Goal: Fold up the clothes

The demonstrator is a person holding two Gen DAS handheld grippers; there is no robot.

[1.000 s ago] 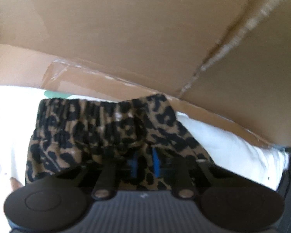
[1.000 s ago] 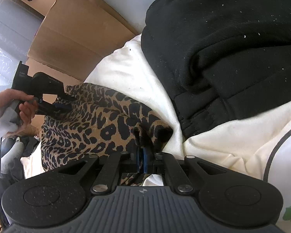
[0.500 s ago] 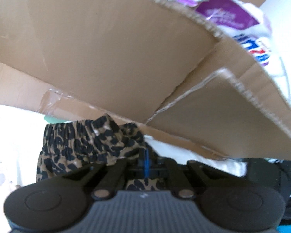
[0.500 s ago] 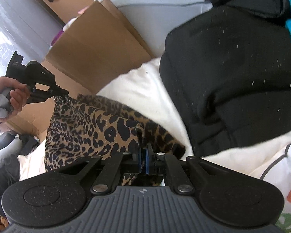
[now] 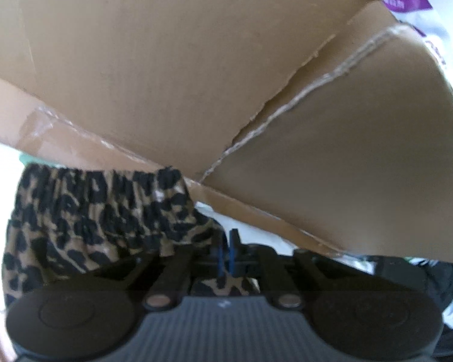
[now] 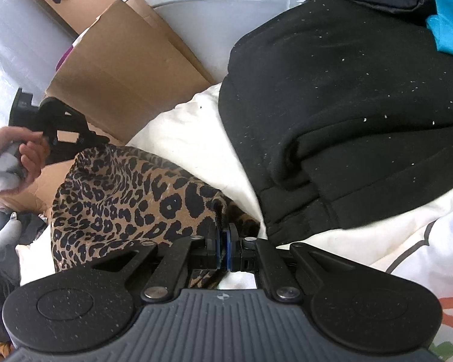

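The left gripper (image 5: 226, 249) points steeply down, at the 6 o'clock edge of its own view, and its blue pads (image 5: 233, 253) are parting with a narrow gap. The leopard-print shorts (image 5: 90, 220) lie just beside them at 9 o'clock; I cannot tell if any cloth is still between the pads. In the right wrist view the same left gripper (image 6: 101, 140) sits at 9 o'clock at the far corner of the shorts (image 6: 130, 199), held by a bare hand (image 6: 21, 154) with a grey sleeve.

The right gripper (image 6: 223, 249) tilts down less steeply, and its jaws are pinched tight on the near corner of the shorts, with cloth coming up between the pads.

I count two grippers, one pair of leopard shorts, one black sweatshirt (image 6: 347, 114) at 2 o'clock, one cream sheet (image 6: 190, 138) under them, and one cardboard box (image 5: 196, 69) behind.

Compared with half a second ago, the left pads were closed together and now stand slightly apart, and the box fills more of the left view. The right grip has not changed.
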